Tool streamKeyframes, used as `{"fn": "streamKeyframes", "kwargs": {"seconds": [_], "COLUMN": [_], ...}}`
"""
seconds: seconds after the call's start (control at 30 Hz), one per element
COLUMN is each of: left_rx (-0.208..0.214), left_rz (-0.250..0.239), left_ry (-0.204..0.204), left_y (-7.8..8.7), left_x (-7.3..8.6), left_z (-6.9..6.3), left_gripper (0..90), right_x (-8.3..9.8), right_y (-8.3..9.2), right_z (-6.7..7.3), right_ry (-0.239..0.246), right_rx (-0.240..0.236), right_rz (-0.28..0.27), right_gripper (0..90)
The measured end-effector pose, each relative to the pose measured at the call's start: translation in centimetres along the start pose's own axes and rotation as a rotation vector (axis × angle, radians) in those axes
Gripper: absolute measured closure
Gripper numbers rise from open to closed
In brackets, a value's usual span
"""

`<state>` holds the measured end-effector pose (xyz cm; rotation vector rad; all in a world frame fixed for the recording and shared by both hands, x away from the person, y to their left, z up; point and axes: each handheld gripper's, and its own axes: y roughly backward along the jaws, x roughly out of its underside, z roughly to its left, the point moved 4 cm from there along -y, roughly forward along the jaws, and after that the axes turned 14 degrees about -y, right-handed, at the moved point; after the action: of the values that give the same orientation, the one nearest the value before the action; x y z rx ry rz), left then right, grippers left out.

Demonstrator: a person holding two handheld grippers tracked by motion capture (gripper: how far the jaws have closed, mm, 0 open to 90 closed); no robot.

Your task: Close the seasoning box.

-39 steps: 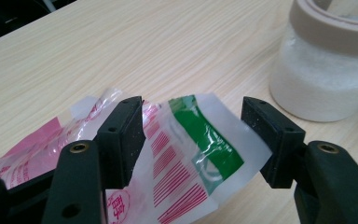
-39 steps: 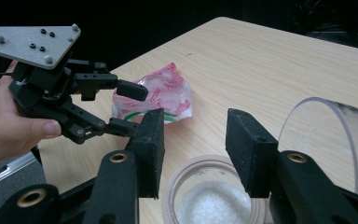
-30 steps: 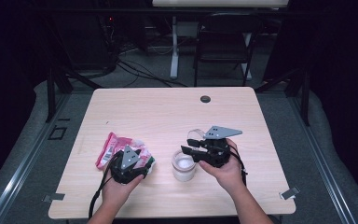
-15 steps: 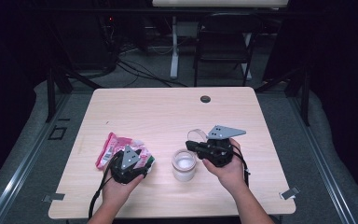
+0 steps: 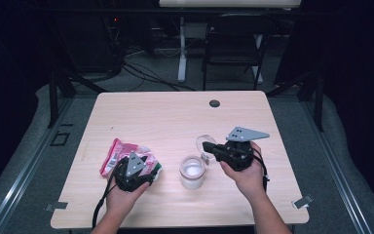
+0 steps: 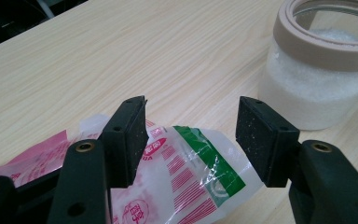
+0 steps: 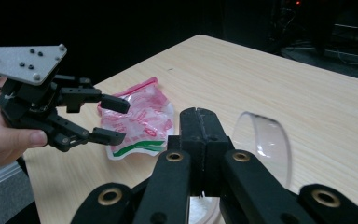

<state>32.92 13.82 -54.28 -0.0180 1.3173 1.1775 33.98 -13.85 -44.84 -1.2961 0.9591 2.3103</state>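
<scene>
A glass jar (image 5: 192, 173) with a beige rim, part full of white powder, stands open at the table's front middle; in the left gripper view the jar (image 6: 317, 93) is at upper right. Its clear round lid (image 5: 202, 140) is tilted on edge just right of it, with my right gripper (image 5: 209, 147) shut on its rim. In the right gripper view the closed jaws (image 7: 199, 121) hide the lid's (image 7: 265, 144) left edge. My left gripper (image 5: 145, 168) stands open (image 6: 191, 121) just above a crumpled pink-and-white plastic bag (image 6: 186, 186), left of the jar, its pads off the bag.
The light wooden table (image 5: 175, 117) has a small black round cap (image 5: 215, 103) near its far edge. A dark chair (image 5: 233, 44) and floor cables lie beyond the table. In the right gripper view the left gripper (image 7: 116, 120) hovers over the bag (image 7: 144, 116).
The right gripper's jaws have come together on the lid's edge, and that hand has shifted slightly. The left gripper, the bag and the jar have stayed put.
</scene>
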Motion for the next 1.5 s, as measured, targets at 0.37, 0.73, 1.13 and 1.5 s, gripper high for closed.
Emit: {"fn": "streamKeyframes", "kwargs": {"seconds": [0.37, 0.73, 1.13, 1.5], "left_rx": [-0.007, -0.005, -0.003, 0.045], "left_rz": [-0.002, -0.003, -0.009, -0.007], "left_ry": [0.0, 0.003, 0.005, -0.094], "left_y": [0.0, 0.0, 0.0, 0.0], "left_x": [0.0, 0.1, 0.0, -2.7], "left_z": [0.1, 0.0, 0.1, -0.9], "left_gripper": [44.0, 44.3, 46.9, 74.9], "right_x": [-0.6, -0.5, 0.1, 1.1], "right_y": [1.5, 1.6, 1.0, -0.2], "right_z": [-2.1, -3.2, -4.5, -5.5], "right_ry": [-0.042, -0.064, -0.08, -0.107], "right_rx": [0.046, 0.075, 0.108, 0.12], "right_rz": [-0.041, -0.045, -0.012, 0.024], "right_gripper": [90.0, 90.0, 90.0, 90.0]}}
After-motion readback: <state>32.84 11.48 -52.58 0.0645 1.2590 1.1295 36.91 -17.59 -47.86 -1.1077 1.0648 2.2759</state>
